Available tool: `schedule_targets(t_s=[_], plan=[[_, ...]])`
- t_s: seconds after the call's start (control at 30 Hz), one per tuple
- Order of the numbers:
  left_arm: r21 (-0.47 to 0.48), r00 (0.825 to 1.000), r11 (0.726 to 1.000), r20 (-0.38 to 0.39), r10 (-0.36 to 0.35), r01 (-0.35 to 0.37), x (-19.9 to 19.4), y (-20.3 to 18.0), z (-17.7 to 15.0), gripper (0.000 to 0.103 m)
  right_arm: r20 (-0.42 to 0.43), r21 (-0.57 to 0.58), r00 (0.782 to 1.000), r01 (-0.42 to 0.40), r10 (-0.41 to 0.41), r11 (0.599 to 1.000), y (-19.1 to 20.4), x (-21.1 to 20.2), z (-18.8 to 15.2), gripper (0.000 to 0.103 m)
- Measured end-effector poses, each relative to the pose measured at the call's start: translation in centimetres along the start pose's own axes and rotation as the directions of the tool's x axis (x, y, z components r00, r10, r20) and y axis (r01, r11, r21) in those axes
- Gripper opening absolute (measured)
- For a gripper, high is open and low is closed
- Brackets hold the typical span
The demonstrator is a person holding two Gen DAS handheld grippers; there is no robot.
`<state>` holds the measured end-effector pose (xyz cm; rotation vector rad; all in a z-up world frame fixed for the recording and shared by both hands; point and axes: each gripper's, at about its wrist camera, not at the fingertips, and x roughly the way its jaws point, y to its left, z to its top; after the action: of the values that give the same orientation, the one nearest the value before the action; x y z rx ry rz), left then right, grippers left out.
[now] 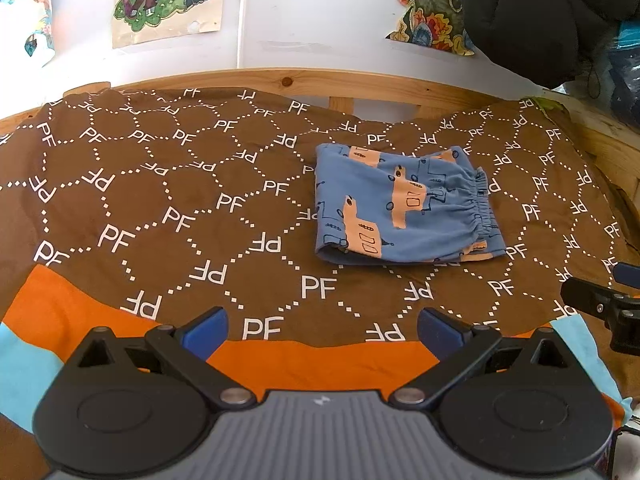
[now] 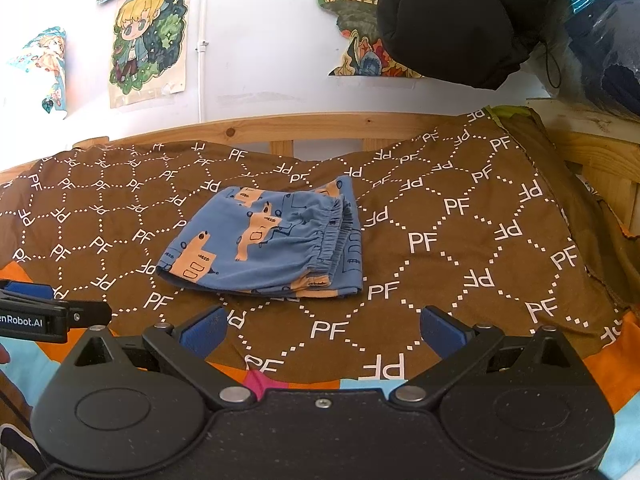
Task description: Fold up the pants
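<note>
Lying folded into a compact blue bundle, the pants (image 1: 404, 208) rest on the brown PF-printed cover (image 1: 180, 184) of the bed, elastic waistband bunched toward the right edge of the bundle. I see them well ahead of both tools, touched by neither. My left gripper (image 1: 322, 330) hovers over the cover's near edge, jaws spread wide and empty. My right gripper (image 2: 324, 330) sits likewise, jaws apart, nothing between them. Behind runs the wooden bed rail (image 2: 320, 124), posters (image 2: 150, 40) on the wall
</note>
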<state>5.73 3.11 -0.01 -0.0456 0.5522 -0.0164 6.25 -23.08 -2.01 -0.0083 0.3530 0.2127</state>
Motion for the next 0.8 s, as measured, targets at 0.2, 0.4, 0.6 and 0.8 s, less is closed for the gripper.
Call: schedule_targets(t_s=[0.2, 0.4, 0.6, 0.8], plan=[[-0.001, 1.000, 1.000, 0.000, 0.002, -0.002, -0.03, 0.05, -0.04, 0.103, -0.001, 0.000, 1.000, -0.001, 0.001, 1.000, 0.01, 0.02, -0.02, 0.102], [-0.002, 1.000, 1.000, -0.001, 0.001, -0.001, -0.04, 0.16, -0.12, 0.103, -0.001, 0.001, 1.000, 0.002, -0.002, 1.000, 0.07, -0.02, 0.03, 0.102], [-0.002, 1.000, 1.000, -0.001, 0.005, -0.005, -0.10, 0.16, -0.26, 0.103, -0.003, 0.000, 1.000, 0.000, 0.000, 1.000, 0.05, -0.01, -0.05, 0.102], [-0.002, 1.000, 1.000, -0.002, 0.004, -0.004, -0.11, 0.20, -0.26, 0.103, -0.006, -0.002, 1.000, -0.004, 0.004, 1.000, 0.18, 0.09, -0.34, 0.102]])
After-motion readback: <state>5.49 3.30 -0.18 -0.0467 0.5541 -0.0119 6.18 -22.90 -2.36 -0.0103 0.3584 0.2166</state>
